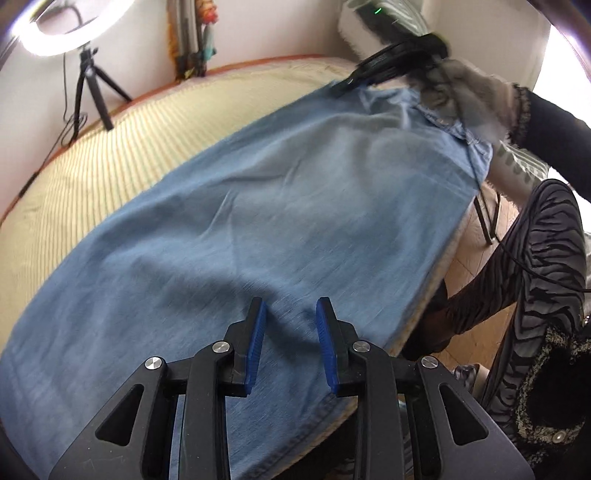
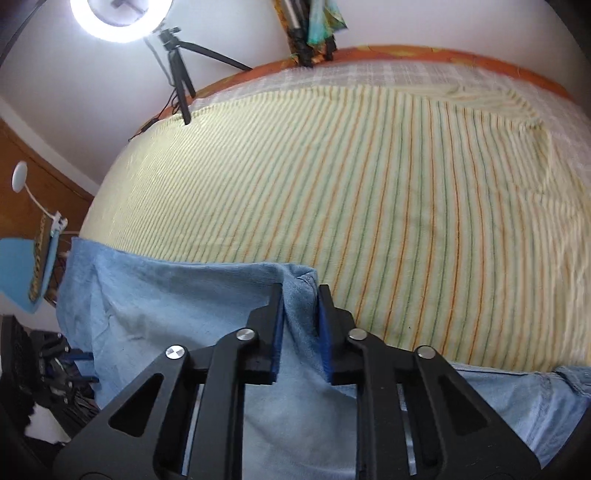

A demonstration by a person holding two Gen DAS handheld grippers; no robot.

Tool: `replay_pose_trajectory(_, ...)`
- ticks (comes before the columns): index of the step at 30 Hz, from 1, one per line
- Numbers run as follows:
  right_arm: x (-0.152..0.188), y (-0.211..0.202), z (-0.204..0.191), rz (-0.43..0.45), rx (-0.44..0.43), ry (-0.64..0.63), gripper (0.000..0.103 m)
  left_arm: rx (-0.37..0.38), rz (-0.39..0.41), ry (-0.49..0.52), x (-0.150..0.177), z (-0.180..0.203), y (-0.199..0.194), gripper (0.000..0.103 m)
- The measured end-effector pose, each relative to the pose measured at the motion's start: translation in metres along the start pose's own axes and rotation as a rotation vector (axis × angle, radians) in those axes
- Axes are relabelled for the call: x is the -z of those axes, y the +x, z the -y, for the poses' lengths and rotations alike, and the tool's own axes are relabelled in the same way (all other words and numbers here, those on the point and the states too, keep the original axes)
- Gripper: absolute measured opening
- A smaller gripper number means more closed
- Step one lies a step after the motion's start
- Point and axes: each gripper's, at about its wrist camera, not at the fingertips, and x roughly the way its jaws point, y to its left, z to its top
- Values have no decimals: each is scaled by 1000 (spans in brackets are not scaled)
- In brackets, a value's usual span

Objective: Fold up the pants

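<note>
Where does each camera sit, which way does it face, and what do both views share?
Left wrist: sits on the left gripper, faces down along the blue pants; open jaws, right gripper, a sleeve and striped legs show.
Right wrist: sits on the right gripper, faces across the striped bedcover; its pads pinch a fold of the pants.
Shared: pants, bedcover, ring light, tripod.
</note>
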Motion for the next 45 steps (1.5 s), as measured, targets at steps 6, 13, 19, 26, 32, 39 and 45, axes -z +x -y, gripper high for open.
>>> replay_pose_trajectory(6,-14,-12,-7,51,100,-53,10,7,15,-17,5,-3,2,27)
replay_pose_trajectory(13,-13,6,-11,-17,196,-59,34,-36,72,-165,13,-28,-29,34)
replay_pose_trajectory(19,-13,-31,-35,88,126,-46,50,-96,200,-473,51,-82,-86,46)
replay_pose_trajectory(26,-10,-42,-85,154,37,-79,53,-174,283,-779,120,-127,-140,51)
replay_pose_trajectory(32,-7,-40,-127,161,-23,-124,56,-230,352,-1029,180,-162,-175,63)
replay_pose_trajectory(39,3,-38,-175,173,-95,-177,60,-271,417,-1290,250,-197,-197,65)
replay_pose_trajectory(45,14,-24,-205,147,-147,-219,61,-252,500,-1532,312,-221,-197,65)
